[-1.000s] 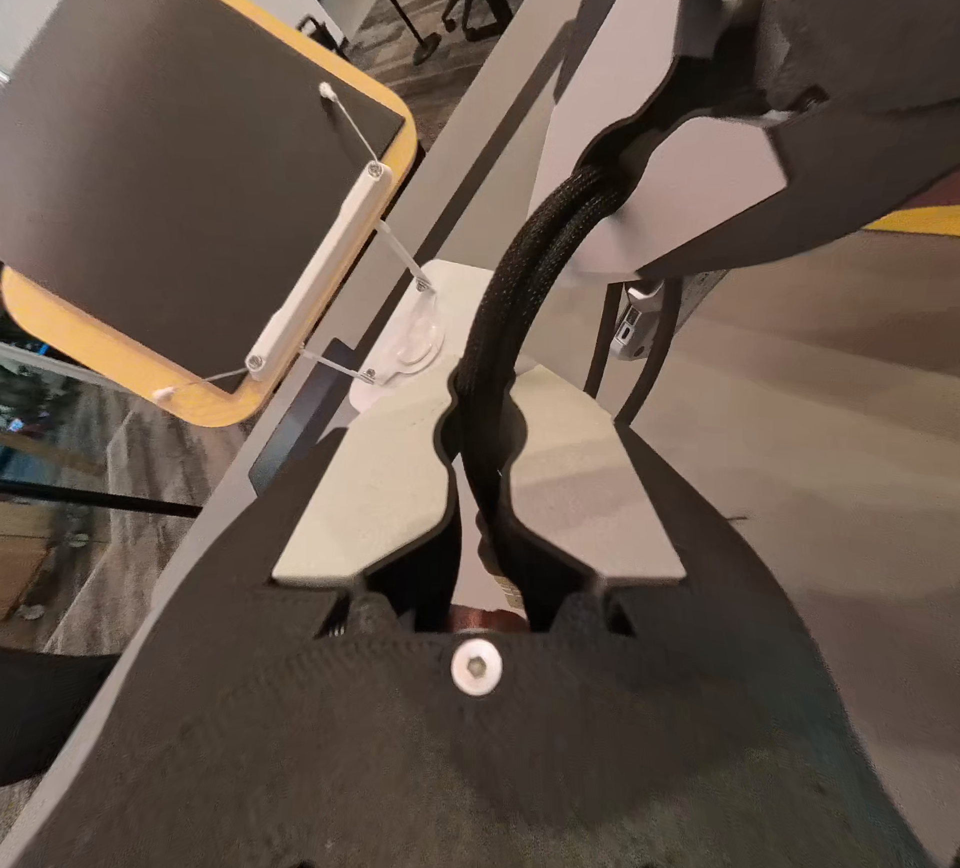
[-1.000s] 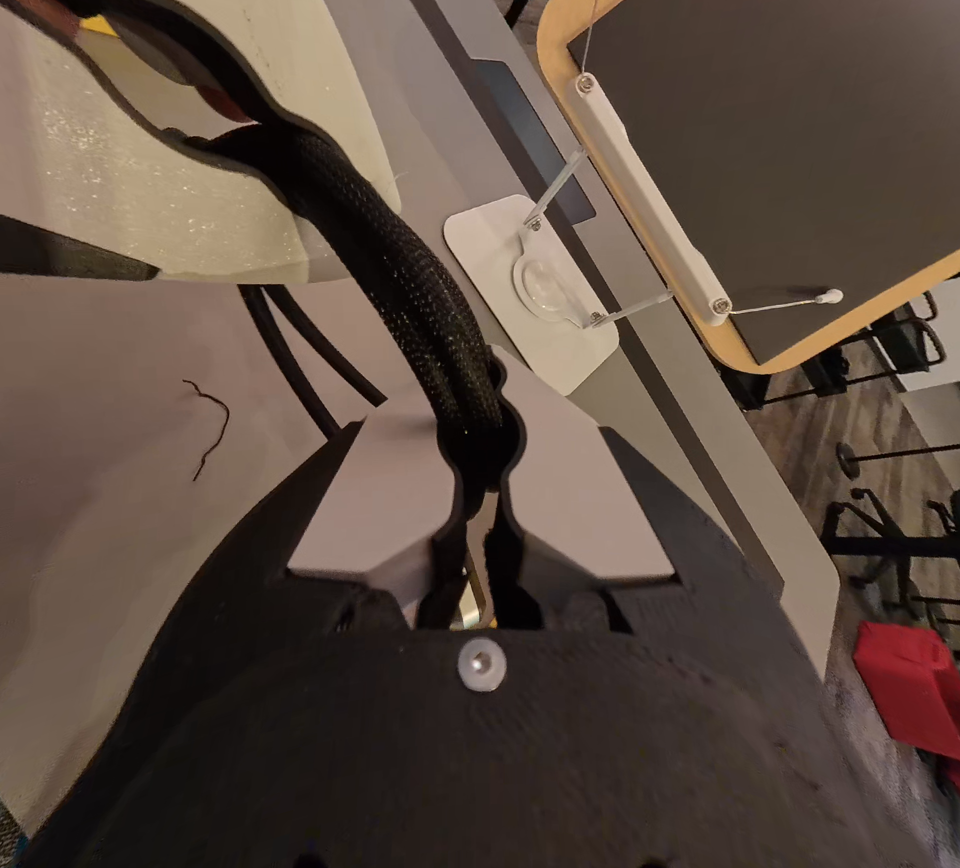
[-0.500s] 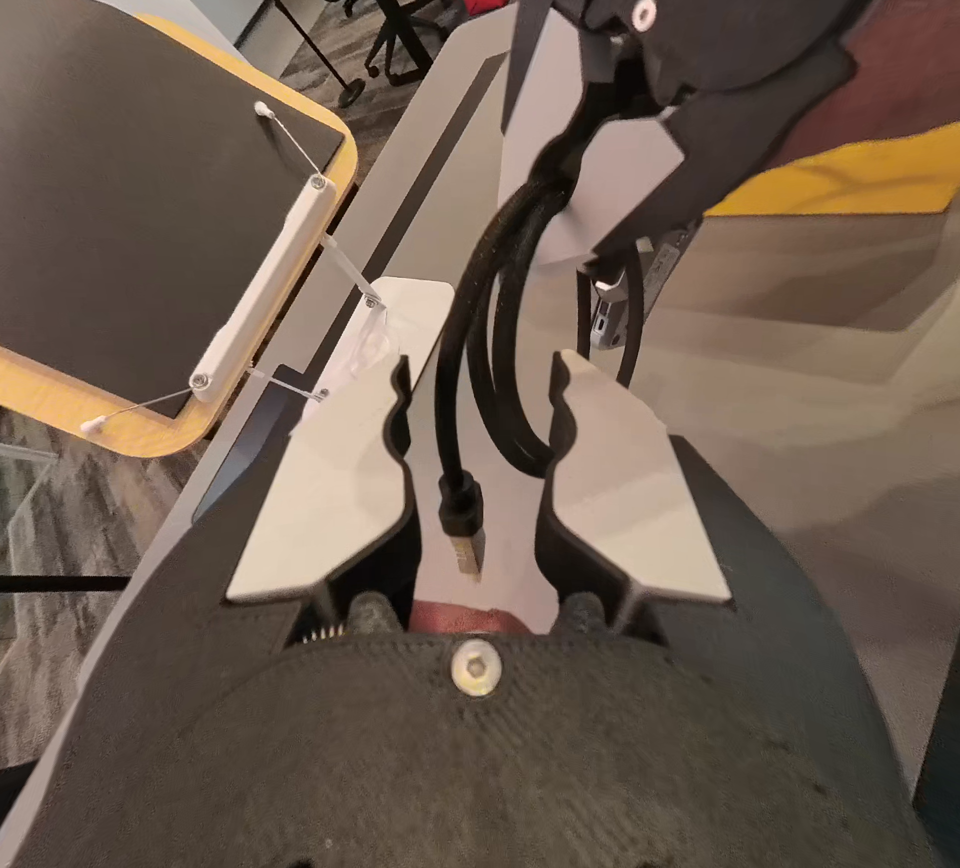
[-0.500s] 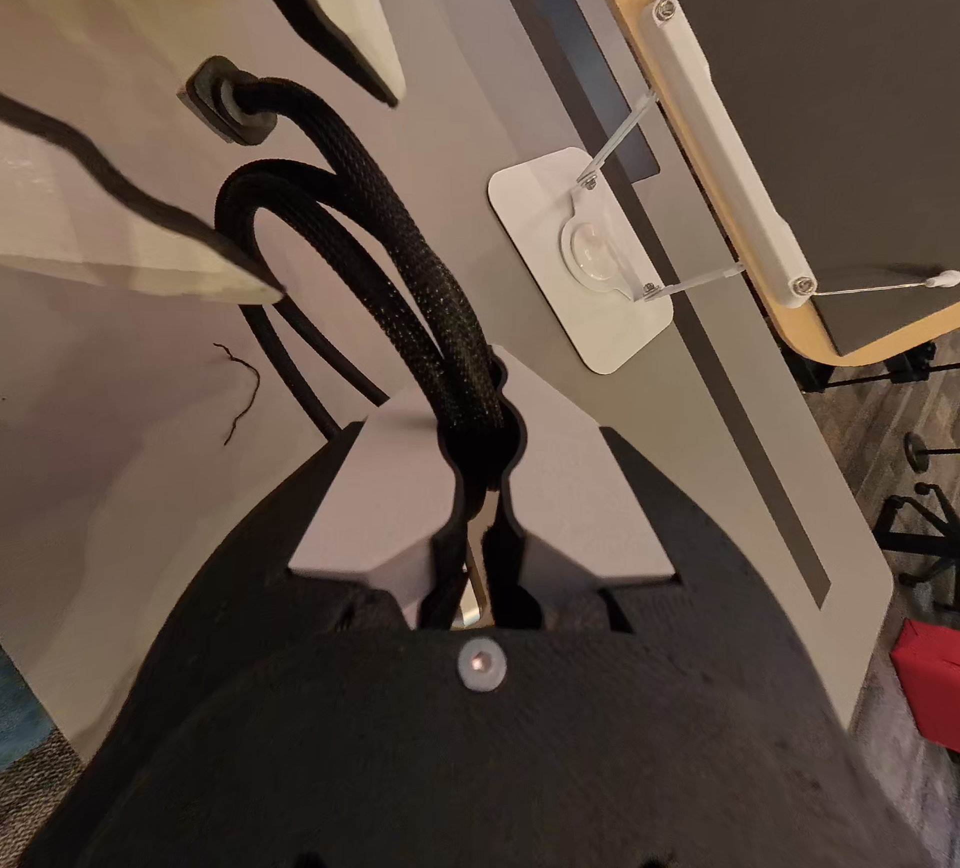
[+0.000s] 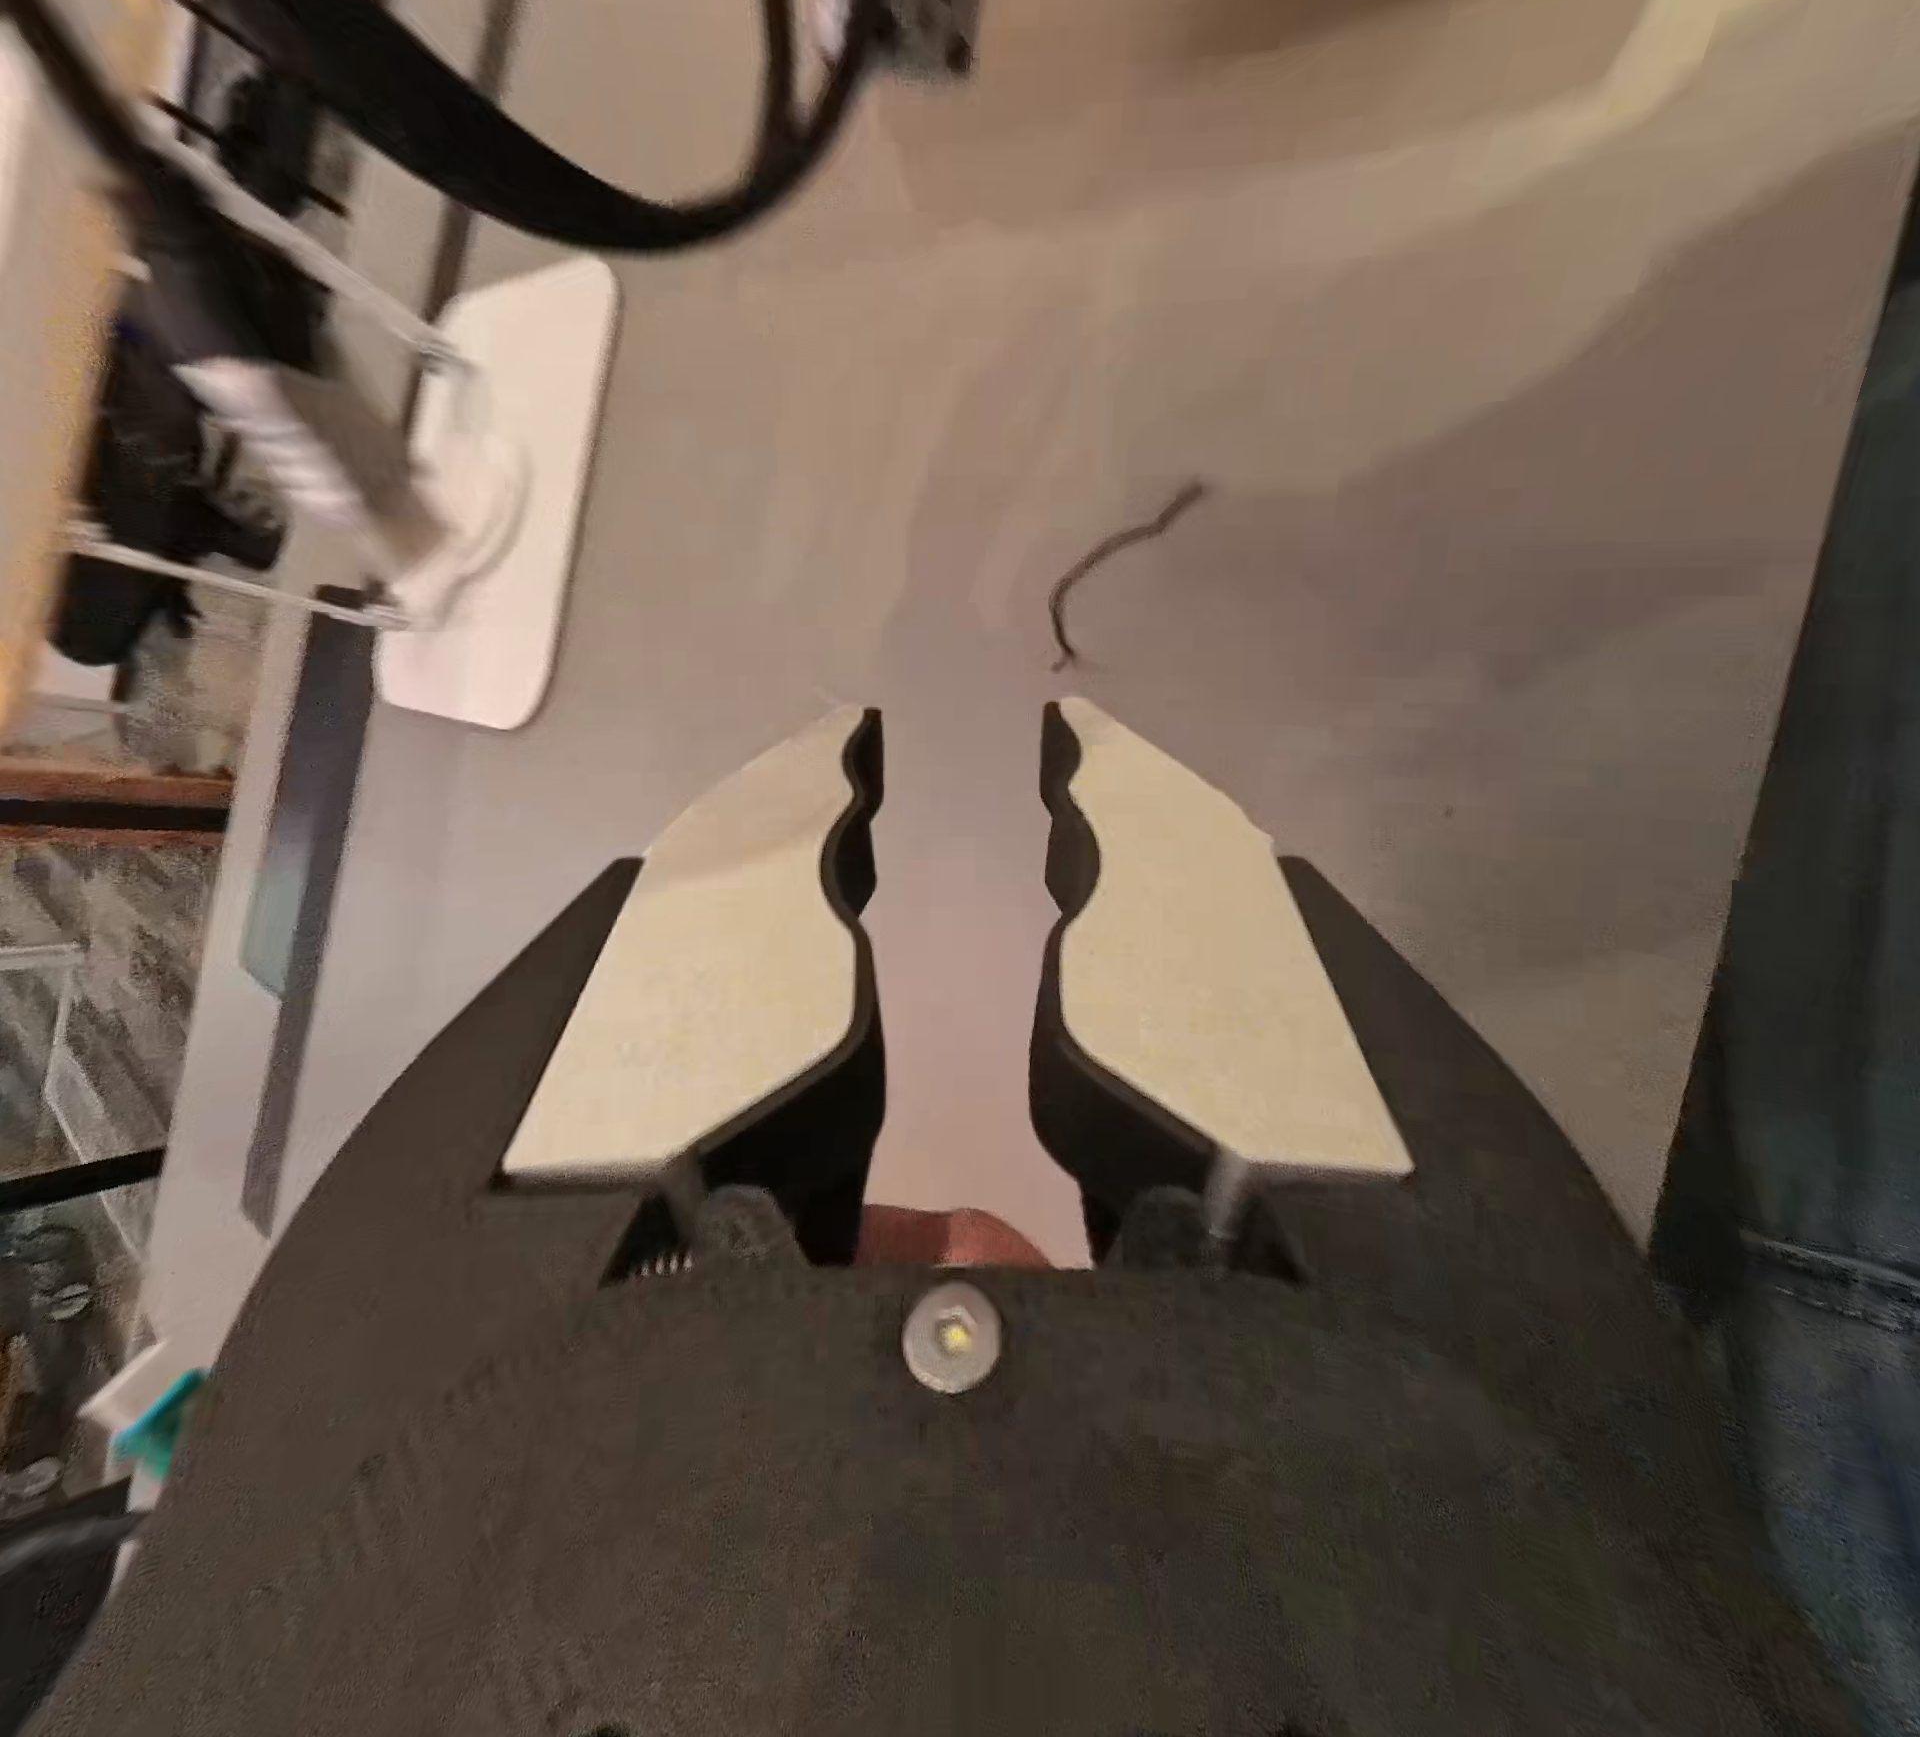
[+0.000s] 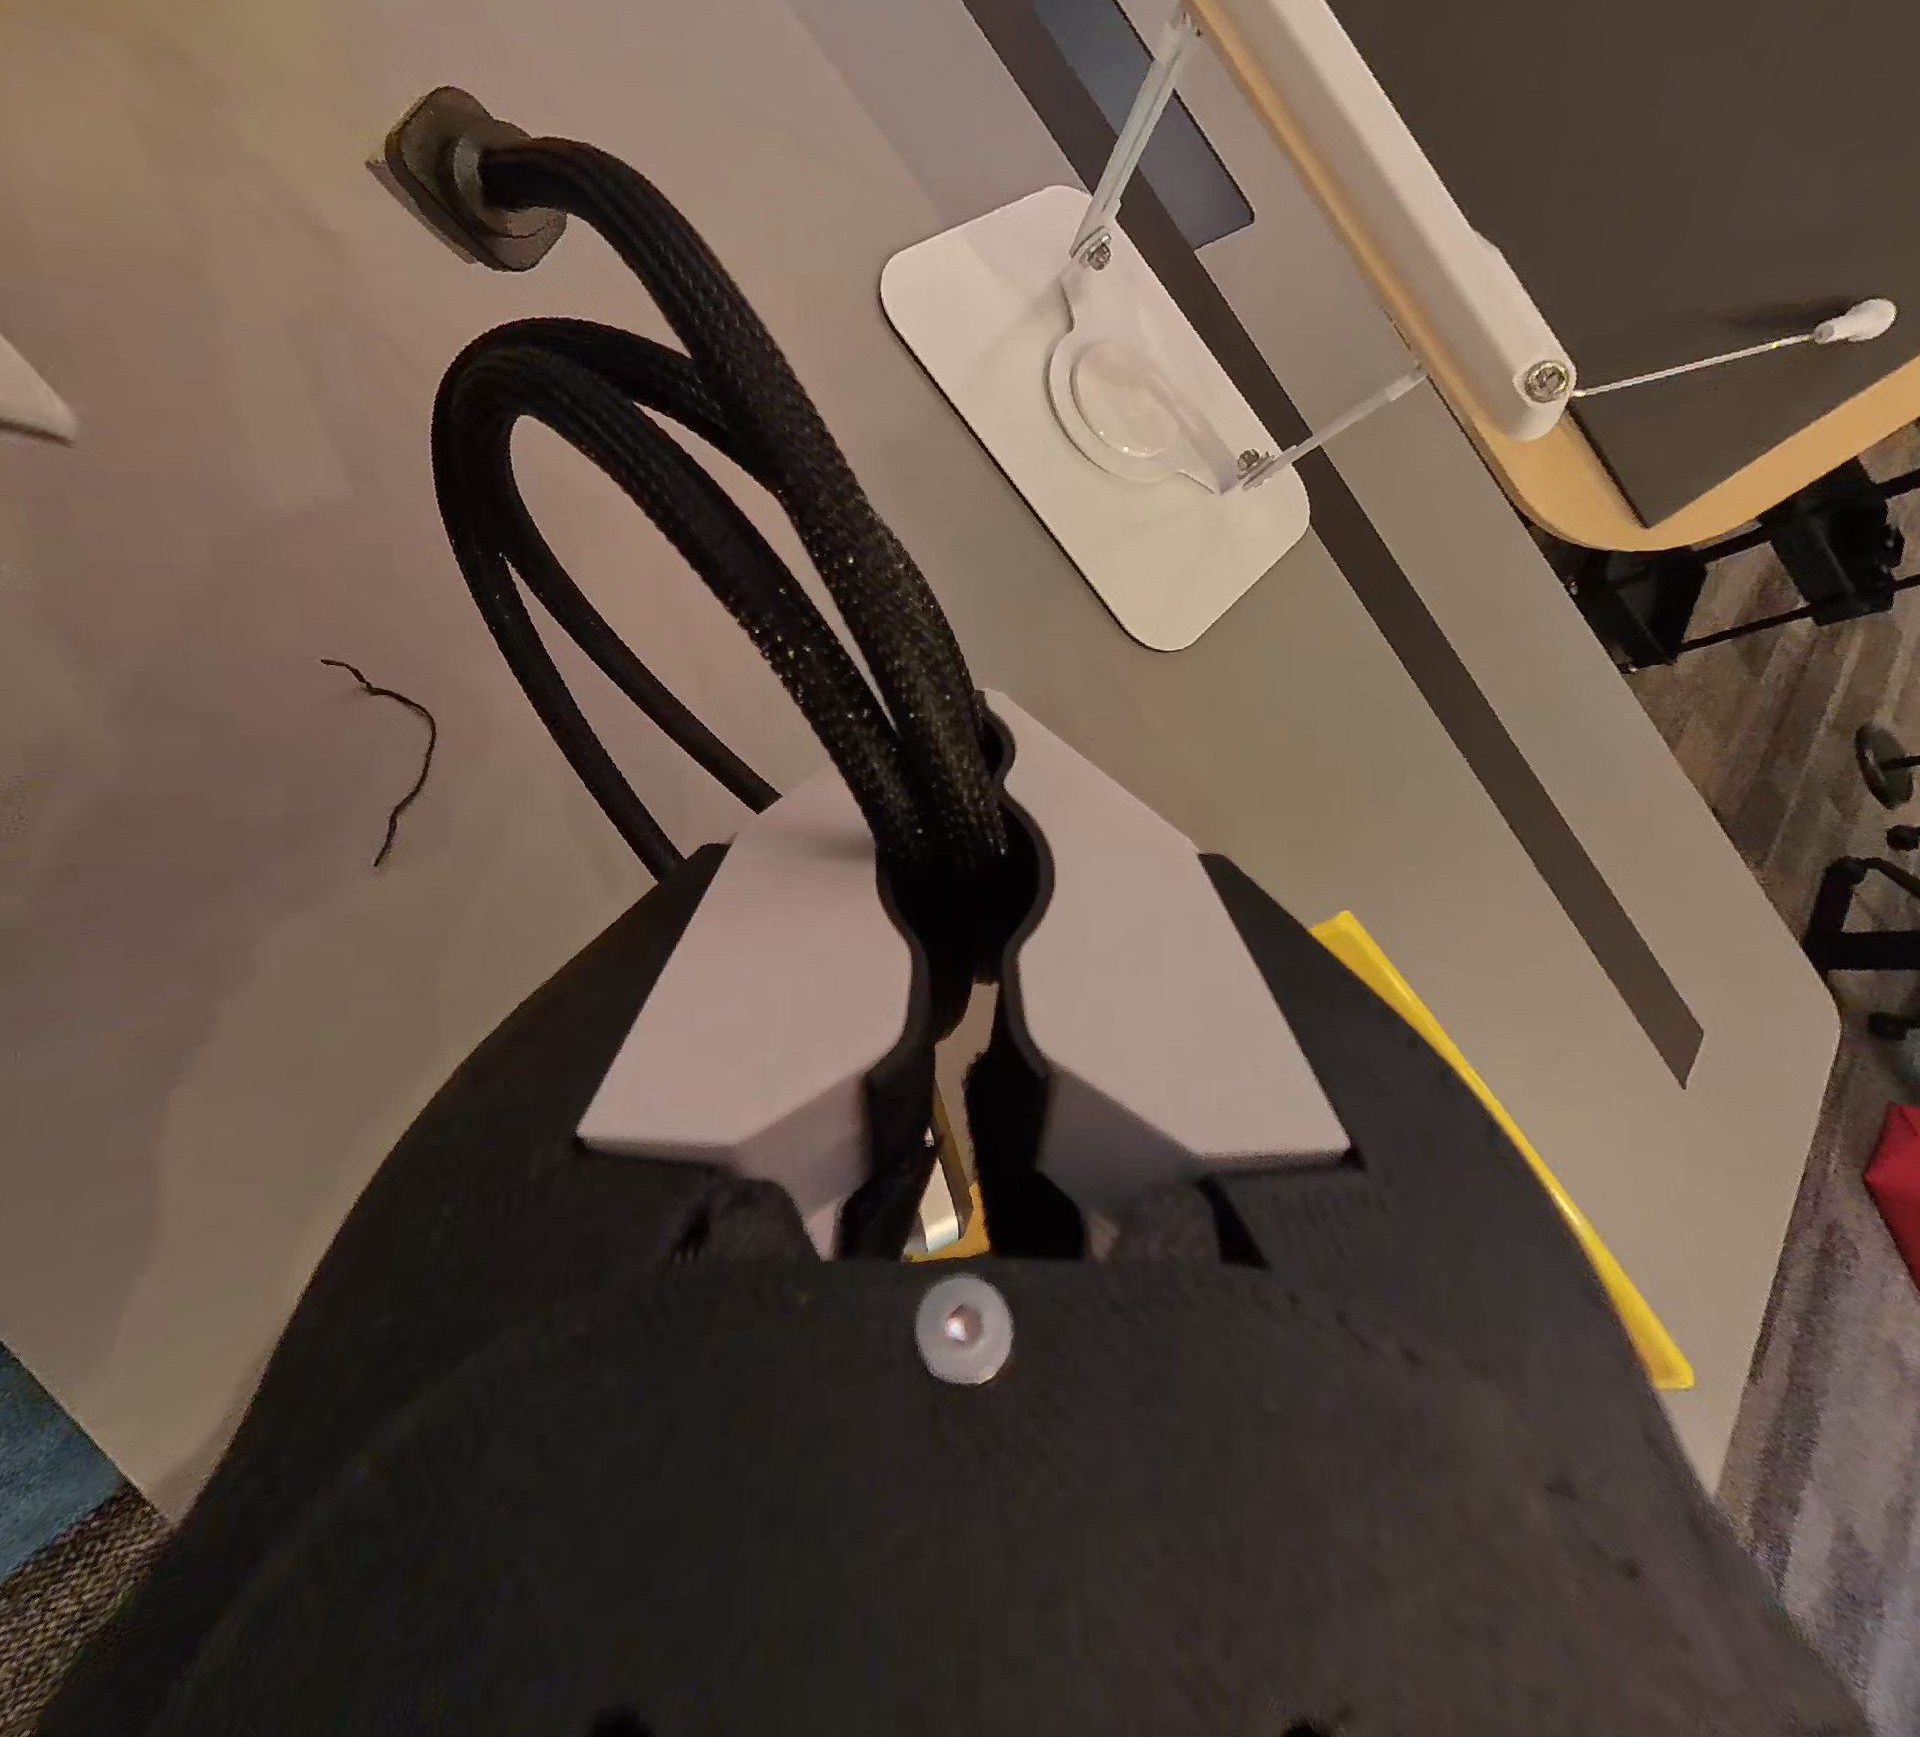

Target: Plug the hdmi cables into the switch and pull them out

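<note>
Now my right gripper [image 6: 961, 840] clamps the braided HDMI cables [image 6: 831, 544]; my left gripper [image 5: 961, 731] hangs parted, empty, above the grey table [image 5: 1299, 440].

black braided cable [image 6: 831, 565], grey table [image 6: 623, 4]

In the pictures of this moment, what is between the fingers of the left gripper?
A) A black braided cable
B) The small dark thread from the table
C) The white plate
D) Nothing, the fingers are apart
D: in the left wrist view the left gripper has its jaws apart with only bare grey table in the gap, while the right gripper is shut on the black braided cable.
</note>
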Demonstrator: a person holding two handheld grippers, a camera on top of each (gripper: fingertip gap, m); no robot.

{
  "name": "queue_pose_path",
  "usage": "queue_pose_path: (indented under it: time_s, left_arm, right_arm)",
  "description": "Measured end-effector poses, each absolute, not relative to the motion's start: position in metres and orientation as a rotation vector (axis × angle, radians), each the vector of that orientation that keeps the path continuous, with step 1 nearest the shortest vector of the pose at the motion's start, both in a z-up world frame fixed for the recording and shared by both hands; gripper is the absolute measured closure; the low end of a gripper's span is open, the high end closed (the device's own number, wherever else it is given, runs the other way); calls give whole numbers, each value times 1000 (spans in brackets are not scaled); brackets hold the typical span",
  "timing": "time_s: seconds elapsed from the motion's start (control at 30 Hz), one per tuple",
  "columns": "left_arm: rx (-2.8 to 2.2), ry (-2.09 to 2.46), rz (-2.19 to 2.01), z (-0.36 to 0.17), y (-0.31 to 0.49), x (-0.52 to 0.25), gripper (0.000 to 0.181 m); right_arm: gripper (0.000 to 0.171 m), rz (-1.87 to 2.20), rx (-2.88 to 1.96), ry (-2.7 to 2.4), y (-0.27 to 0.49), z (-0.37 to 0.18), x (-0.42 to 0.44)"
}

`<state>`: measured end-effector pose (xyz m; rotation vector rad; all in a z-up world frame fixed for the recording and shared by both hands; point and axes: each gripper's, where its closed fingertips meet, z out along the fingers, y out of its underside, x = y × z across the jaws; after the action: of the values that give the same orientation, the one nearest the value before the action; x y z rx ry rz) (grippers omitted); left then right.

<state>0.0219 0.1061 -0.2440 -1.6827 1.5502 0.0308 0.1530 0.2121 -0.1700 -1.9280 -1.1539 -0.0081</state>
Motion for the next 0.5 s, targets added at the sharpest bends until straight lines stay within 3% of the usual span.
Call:
queue_pose_path:
  time_s: [0.2,0.5]
  left_arm:
    - [-1705,1619,64,-307,127,32,155]
    - [-1781,1533,-92,-328,136,43,177]
  right_arm:
    - [171,20,-1934,-1147,208,-176,152]
    - [171,61,-1925,-1147,207,-181,150]
